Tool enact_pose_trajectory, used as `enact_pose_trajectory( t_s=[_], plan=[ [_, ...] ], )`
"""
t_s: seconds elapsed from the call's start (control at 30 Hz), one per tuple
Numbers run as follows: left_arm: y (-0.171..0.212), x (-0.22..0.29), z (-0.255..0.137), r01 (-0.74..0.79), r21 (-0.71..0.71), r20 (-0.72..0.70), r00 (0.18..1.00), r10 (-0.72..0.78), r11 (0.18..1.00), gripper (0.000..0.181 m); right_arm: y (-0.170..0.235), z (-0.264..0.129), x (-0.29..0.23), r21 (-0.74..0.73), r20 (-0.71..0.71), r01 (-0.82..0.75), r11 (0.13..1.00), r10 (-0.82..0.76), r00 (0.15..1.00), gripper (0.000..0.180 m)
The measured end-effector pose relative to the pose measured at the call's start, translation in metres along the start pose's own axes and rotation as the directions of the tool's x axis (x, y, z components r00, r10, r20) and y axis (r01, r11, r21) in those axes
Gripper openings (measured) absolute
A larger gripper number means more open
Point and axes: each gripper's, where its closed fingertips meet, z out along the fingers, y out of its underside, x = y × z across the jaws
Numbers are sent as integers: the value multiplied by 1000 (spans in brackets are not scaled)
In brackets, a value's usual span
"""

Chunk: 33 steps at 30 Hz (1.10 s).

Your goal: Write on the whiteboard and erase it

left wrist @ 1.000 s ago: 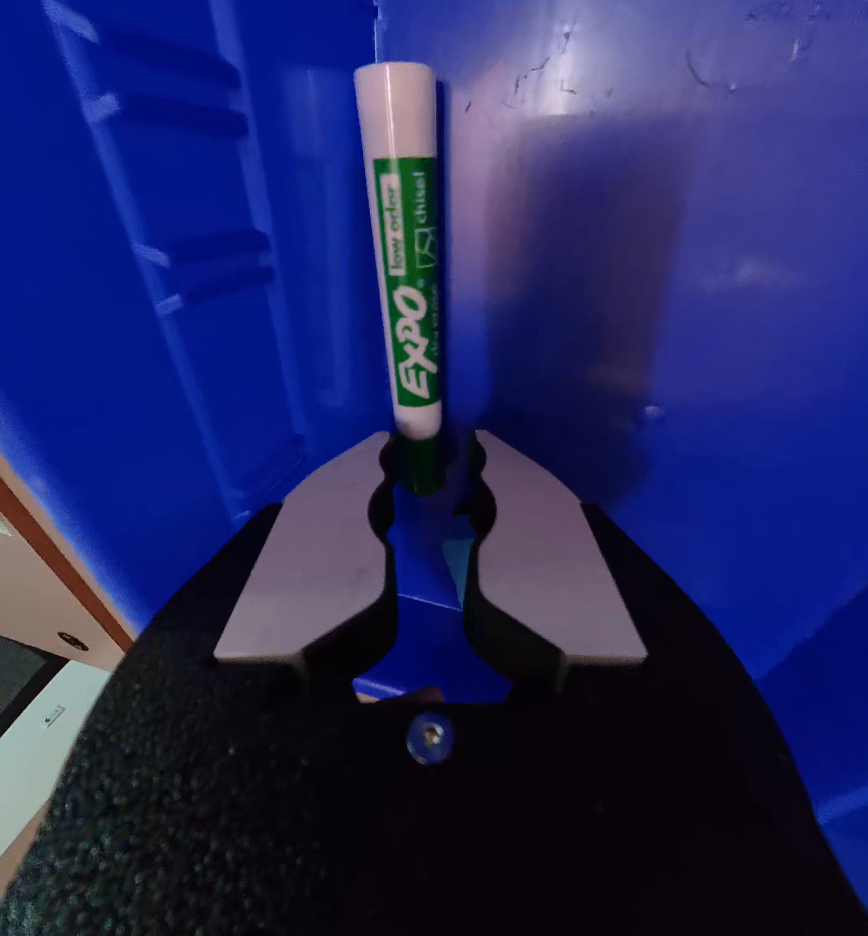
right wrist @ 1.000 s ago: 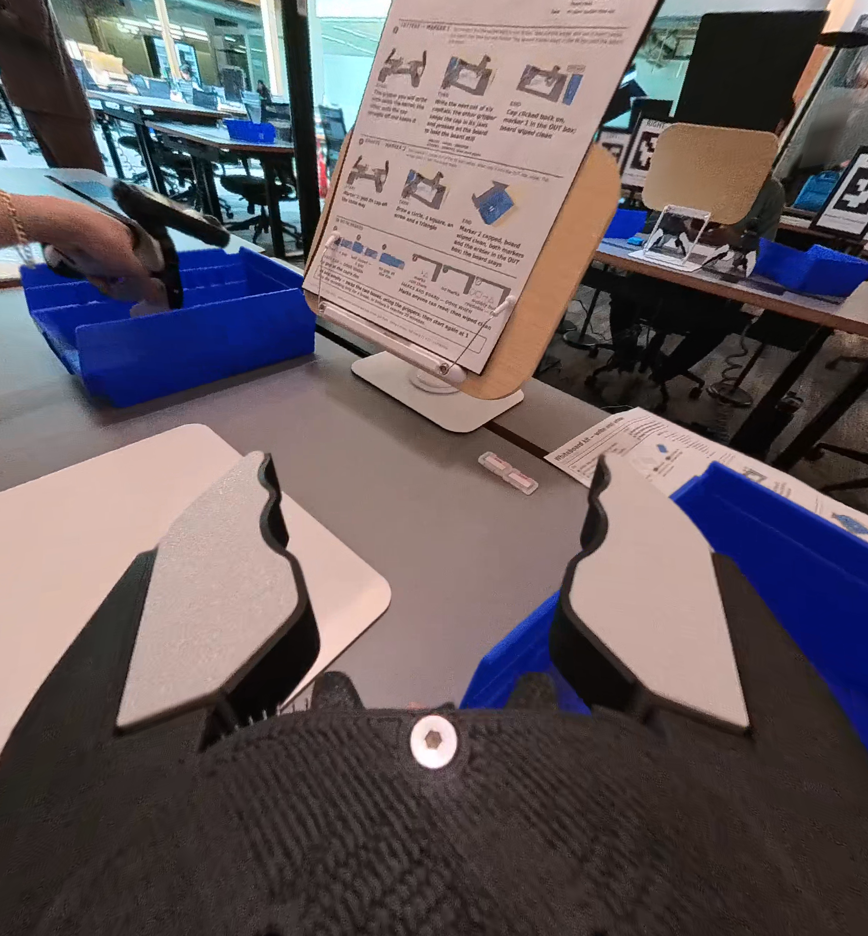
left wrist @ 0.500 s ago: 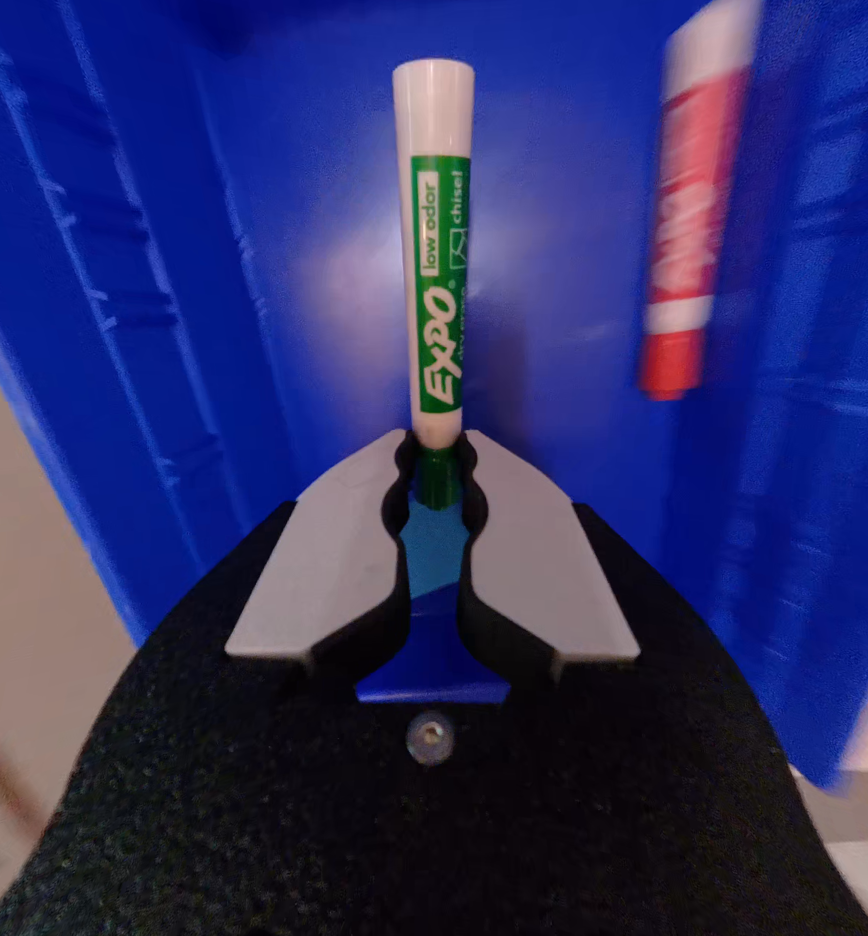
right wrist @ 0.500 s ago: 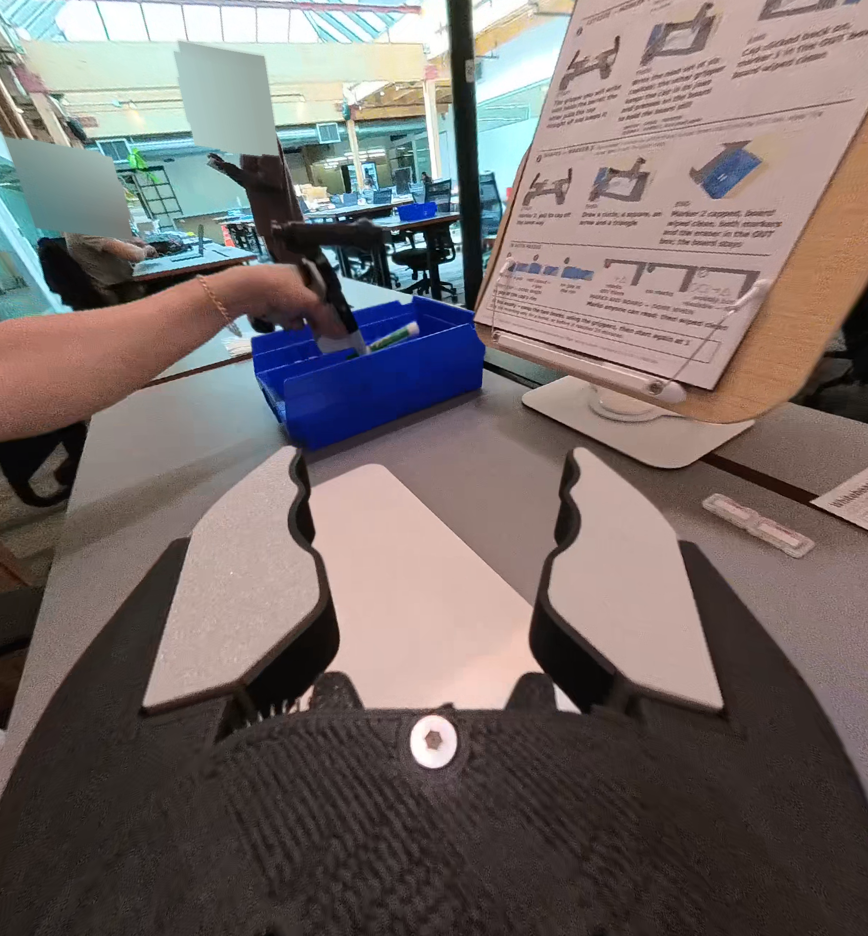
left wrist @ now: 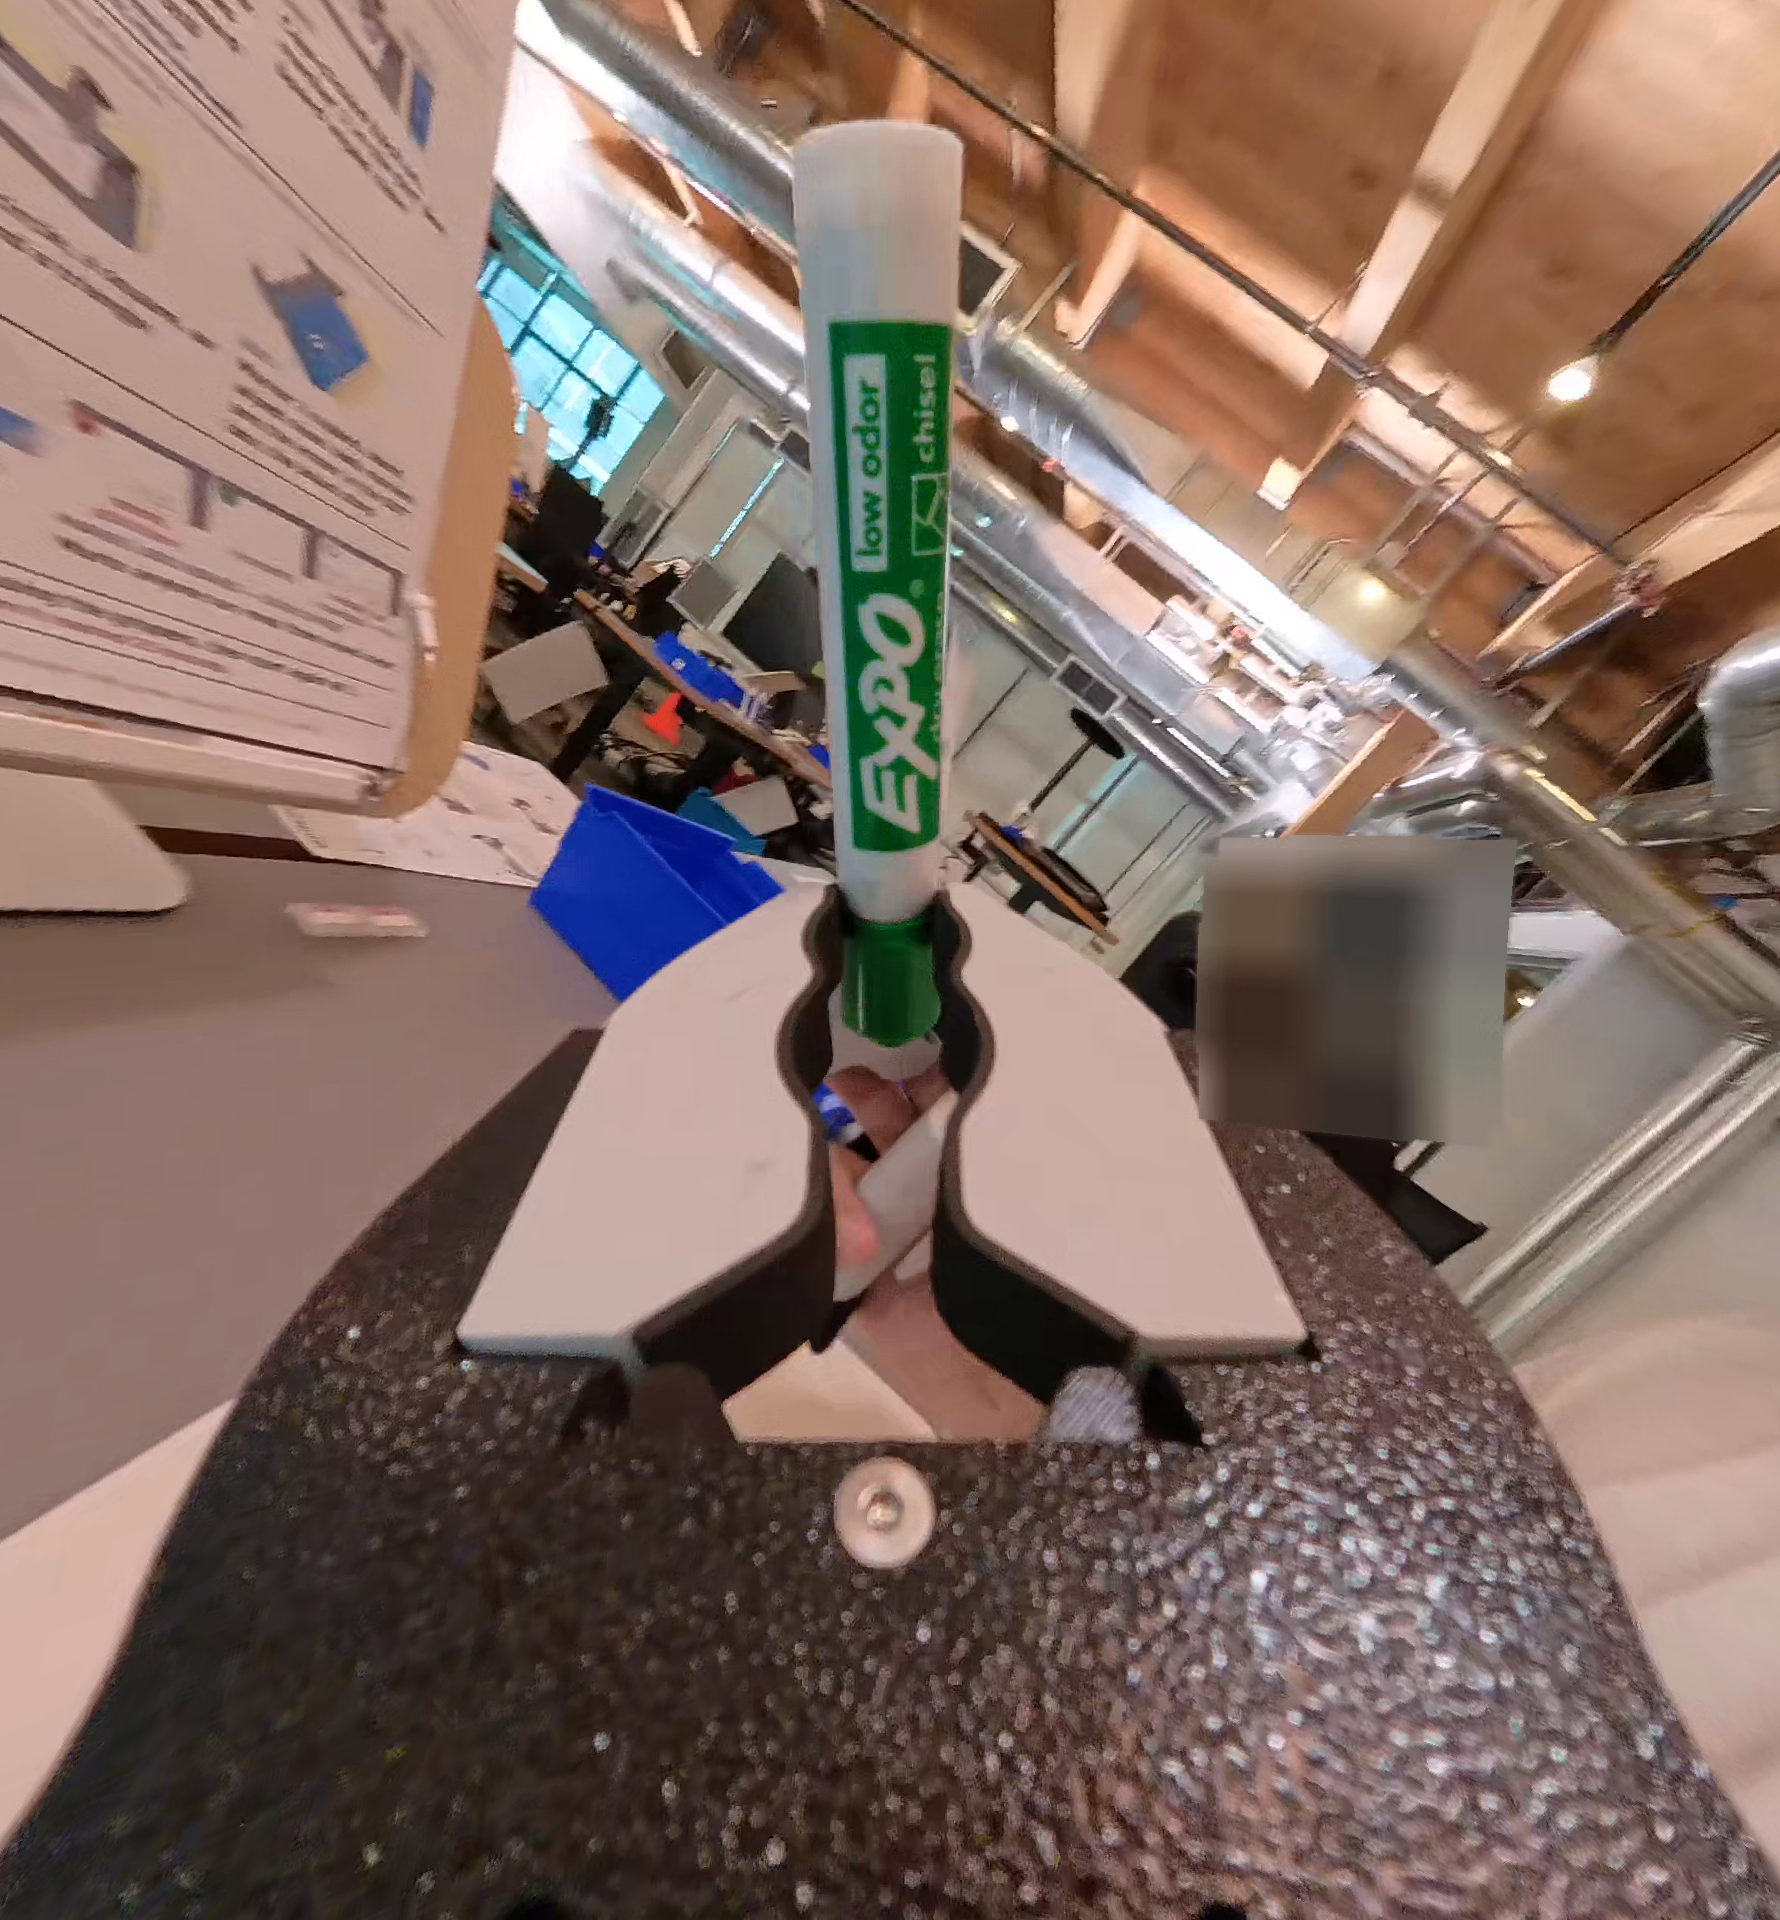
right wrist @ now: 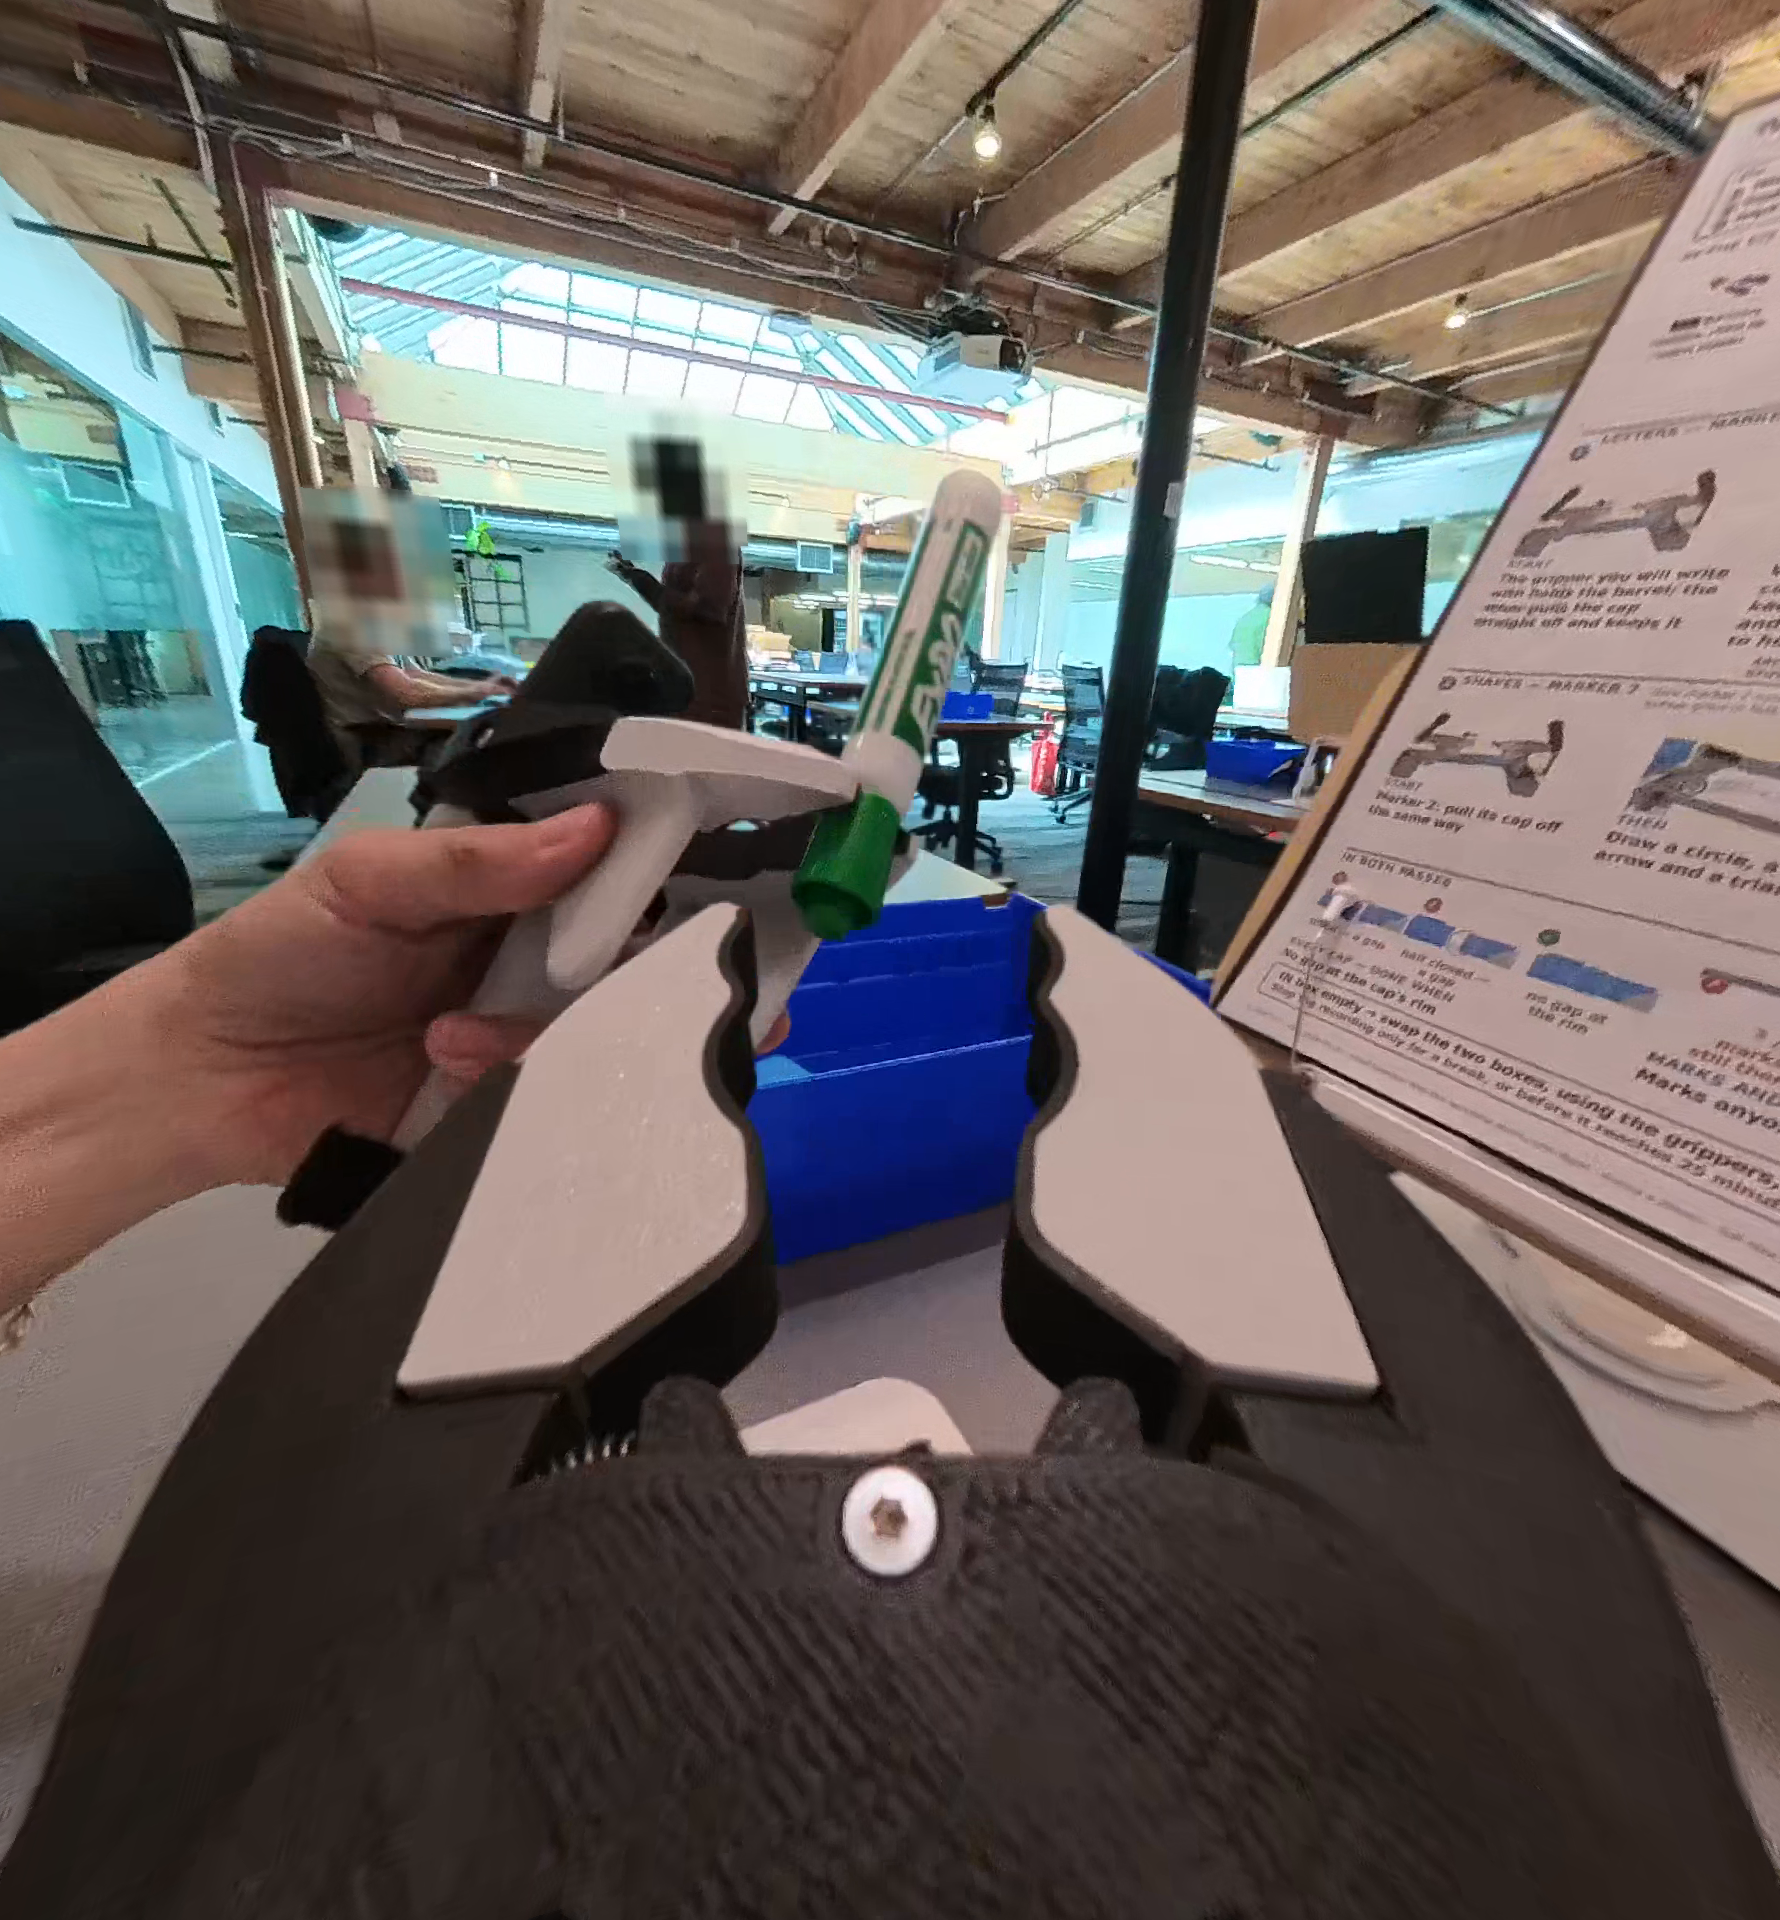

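Note:
My left gripper [left wrist: 886, 966] is shut on a green-and-white marker [left wrist: 881, 520], clamped at the lower end of the barrel right above the green cap [left wrist: 888, 987]. In the right wrist view a hand [right wrist: 294, 987] holds that left gripper [right wrist: 844, 779] in the air with the marker [right wrist: 917, 665] tilted and its green cap [right wrist: 844, 873] pointing down toward me. My right gripper [right wrist: 891, 997] is open and empty, its fingertips just below the cap and apart from it. The whiteboard lies flat on the table; an edge shows at the lower left [left wrist: 34, 1538] and a sliver shows between my right fingers [right wrist: 844, 1413].
A blue bin [right wrist: 896, 1122] stands on the grey table behind the marker. An instruction sheet on a wooden stand [right wrist: 1592, 831] rises at the right, close to my right gripper. Another blue bin [left wrist: 647, 904] and a small white item [left wrist: 356, 920] sit on the table.
My left gripper has lifted the marker out of the blue bin and carried it up in front of my right gripper. My right gripper has swung toward it and its fingers stand closer together.

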Motion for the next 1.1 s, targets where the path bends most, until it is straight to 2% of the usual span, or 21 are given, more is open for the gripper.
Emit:
enact_pose_trajectory(
  t_s=[0.17,0.23,0.33,0.4,0.5,0.6,0.7,0.73,0.87,0.9,0.93,0.97,1.1],
  plan=[
    [17,9,11,58,-1,-74,996,-58,998,15,1,-3,-8,-31,12,156,987,-156,988,40],
    [19,12,14,78,4,-101,992,-77,997,15,3,-5,-9,-40,22,171,984,-171,985,40],
    [28,15,20,87,-15,-112,990,-88,996,15,-4,-9,-13,-12,31,191,981,-191,981,31],
    [31,17,22,83,-14,-120,989,-84,996,15,-4,-13,-10,-47,15,223,974,-223,975,23],
    [36,25,20,13,-43,-153,988,-19,999,16,-7,-20,-16,-78,71,263,962,-258,964,20],
    [44,33,16,-148,-152,-177,977,121,977,18,-11,-31,-24,-79,167,300,950,-284,944,19],
    [44,36,13,-299,-236,-180,949,261,925,35,-14,-43,-32,-72,264,276,958,-248,932,19],
    [48,39,12,-327,-276,-202,939,278,904,35,-14,-46,-33,-69,286,269,961,-239,928,19],
    [57,50,9,-383,-356,-293,912,288,852,34,-12,-55,-40,-57,361,232,971,-197,912,19],
    [57,52,7,-385,-365,-313,908,278,848,31,-10,-57,-42,-63,380,222,973,-182,907,19],
    [59,54,5,-385,-382,-331,906,264,840,20,-9,-59,-43,-60,393,204,977,-165,905,19],
    [62,54,3,-383,-402,-343,905,251,832,19,-8,-60,-45,-63,404,189,980,-148,903,19],
    [72,47,0,-385,-464,-323,912,252,798,19,1,-62,-45,-102,424,177,979,-118,898,19]
  ],
)
